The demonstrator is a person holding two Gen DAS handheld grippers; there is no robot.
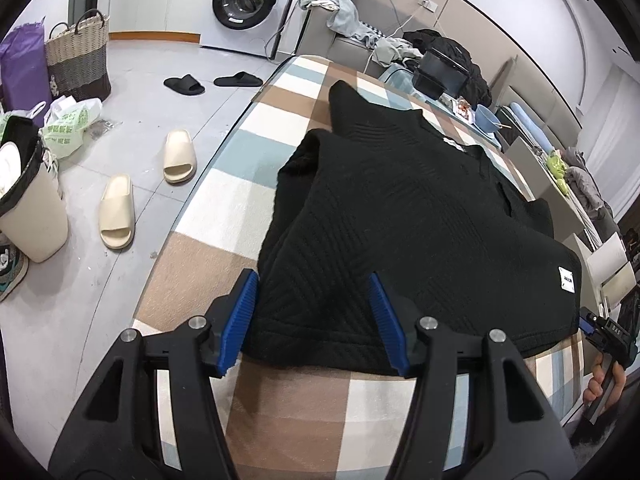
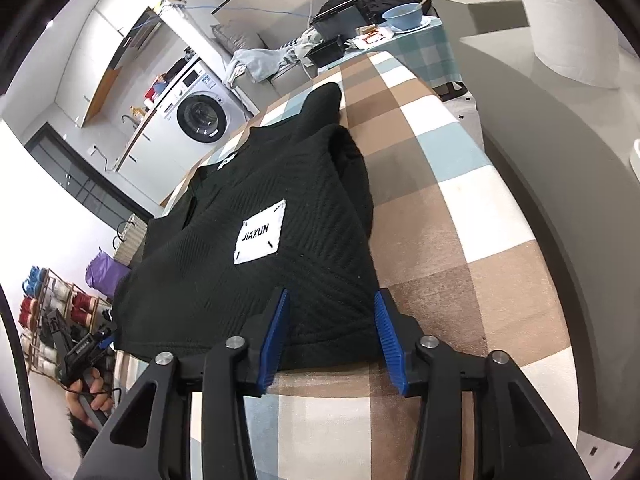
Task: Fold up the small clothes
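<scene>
A black ribbed knit garment (image 1: 400, 220) lay flat on a table covered with a checked cloth (image 1: 256, 184), filling the centre of both views. In the right wrist view it bore a white patch (image 2: 261, 232) lettered "JIAXUN" at mid-frame.

Left gripper (image 1: 314, 280): jaws parted about halfway. The blue pads (image 1: 240, 316) stood on either side of the garment's near hem at lower centre of the frame. The hem lay between the pads, with a gap visible at each; no grip was evident.

Right gripper (image 2: 332, 296): jaws likewise parted about halfway. Its blue pads (image 2: 390, 340) straddled the near corner of the hem at lower centre, and the fabric lay loose between them.

At the lower right edge of the left wrist view, a hand (image 1: 604, 384) held the other gripper's handle.

In the upper left of the left wrist view, a washing machine (image 1: 252, 0) stood against the wall, and cream slippers (image 1: 148, 188) lay on the floor at mid-left.
</scene>
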